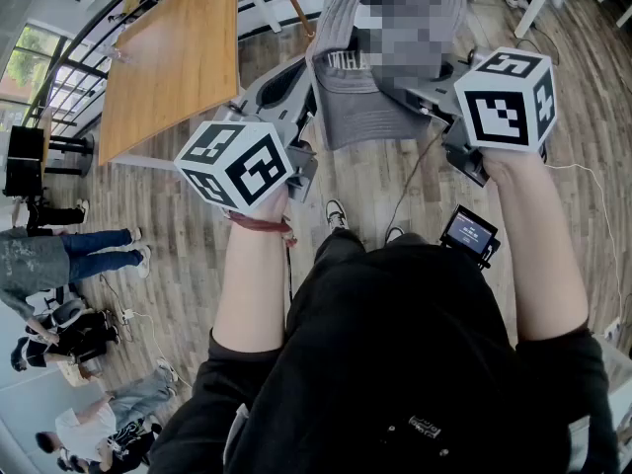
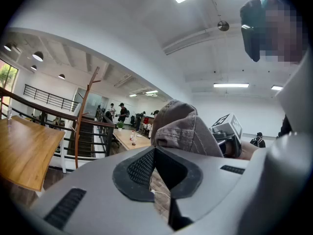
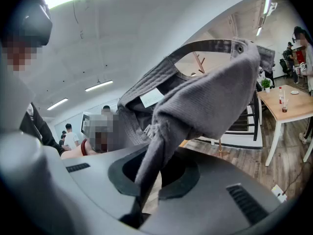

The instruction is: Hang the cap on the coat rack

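while the right claw (image 3: 152, 153) clamps its fabric, the grey cap (image 3: 210, 99) hangs.

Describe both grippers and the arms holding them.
Left gripper and right gripper have smooth grey shells and black ribbed pads. Left cube and right cube are white with black square markers. Black short sleeves; red wristband on the left.

One cap (image 1: 346, 107), one coat rack (image 2: 84, 116), one small screen (image 1: 471, 233), two tools (left tool (image 2: 154, 150), right tool (image 3: 146, 180))
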### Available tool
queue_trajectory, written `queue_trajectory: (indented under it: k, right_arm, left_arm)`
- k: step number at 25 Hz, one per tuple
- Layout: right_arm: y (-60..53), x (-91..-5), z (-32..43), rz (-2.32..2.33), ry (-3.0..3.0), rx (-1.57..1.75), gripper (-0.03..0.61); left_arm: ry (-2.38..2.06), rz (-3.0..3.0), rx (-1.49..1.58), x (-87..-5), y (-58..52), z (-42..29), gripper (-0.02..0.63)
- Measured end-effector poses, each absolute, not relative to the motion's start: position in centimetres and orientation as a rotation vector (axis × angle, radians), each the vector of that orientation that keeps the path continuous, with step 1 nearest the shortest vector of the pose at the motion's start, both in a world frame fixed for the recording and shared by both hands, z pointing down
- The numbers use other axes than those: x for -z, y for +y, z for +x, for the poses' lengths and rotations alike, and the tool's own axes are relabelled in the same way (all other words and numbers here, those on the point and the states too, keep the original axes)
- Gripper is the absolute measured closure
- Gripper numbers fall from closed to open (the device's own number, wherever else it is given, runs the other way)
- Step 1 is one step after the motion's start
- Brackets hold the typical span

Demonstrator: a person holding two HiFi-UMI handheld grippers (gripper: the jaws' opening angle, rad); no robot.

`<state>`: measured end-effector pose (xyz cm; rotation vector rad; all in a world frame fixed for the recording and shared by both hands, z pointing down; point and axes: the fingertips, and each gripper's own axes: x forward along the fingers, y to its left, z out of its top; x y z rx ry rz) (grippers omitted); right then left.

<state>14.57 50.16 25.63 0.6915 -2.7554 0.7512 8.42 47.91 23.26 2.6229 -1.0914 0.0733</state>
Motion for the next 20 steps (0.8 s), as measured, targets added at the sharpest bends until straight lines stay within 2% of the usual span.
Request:
queue_trajectory:
  k: [20]
  right_arm:
    - [50.7,-24.6,14.6,0.699,-2.762,-0.749,0.546]
  left_arm:
    - [-1.040,2.653,-0.073,-21.9,48.1,9.6,0.607]
